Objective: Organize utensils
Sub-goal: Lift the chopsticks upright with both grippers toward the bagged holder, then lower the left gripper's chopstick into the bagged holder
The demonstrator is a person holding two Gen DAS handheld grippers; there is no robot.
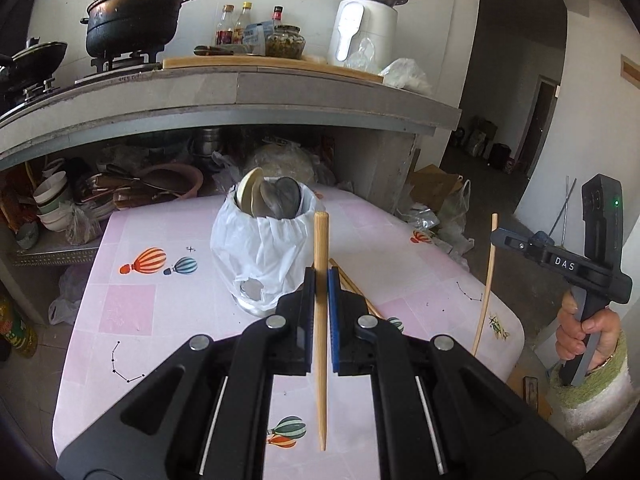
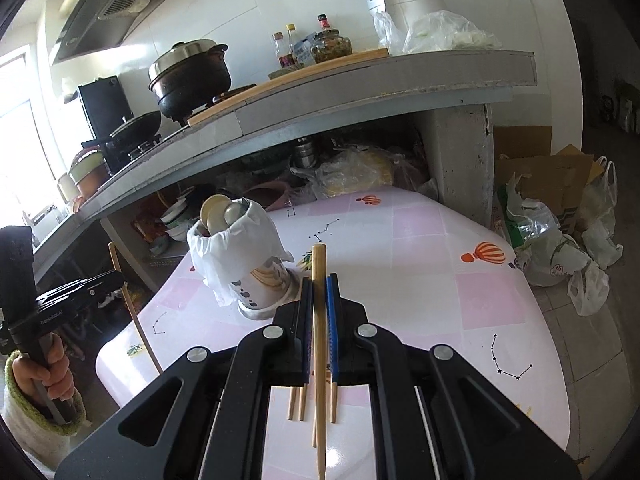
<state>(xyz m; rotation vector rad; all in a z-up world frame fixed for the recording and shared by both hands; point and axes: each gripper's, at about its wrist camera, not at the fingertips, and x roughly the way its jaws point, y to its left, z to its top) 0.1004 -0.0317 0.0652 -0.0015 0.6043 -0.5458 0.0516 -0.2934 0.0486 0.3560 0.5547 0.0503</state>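
Currently, I have the left gripper (image 1: 321,280) clenched on one wooden chopstick (image 1: 320,320), which stands nearly upright between the black pad and the blue pad, thick end up and pointed tip down above the table (image 1: 132,320). I have the right gripper (image 2: 319,288) clamped on a second chopstick (image 2: 319,344) in the same attitude. Below the right gripper, several loose chopsticks (image 2: 298,402) lie on the pink patterned tabletop, their ends showing under the fingers. Just beyond both grippers stands the utensil holder (image 1: 262,256), a cup lined with a white plastic bag and resting upright on the table; spoons (image 1: 276,200) sit inside it, bowls up. Behind the table, a grey counter (image 1: 240,92) carries a black pot (image 1: 134,20), sauce bottles (image 1: 236,26) and a white appliance (image 1: 362,28).
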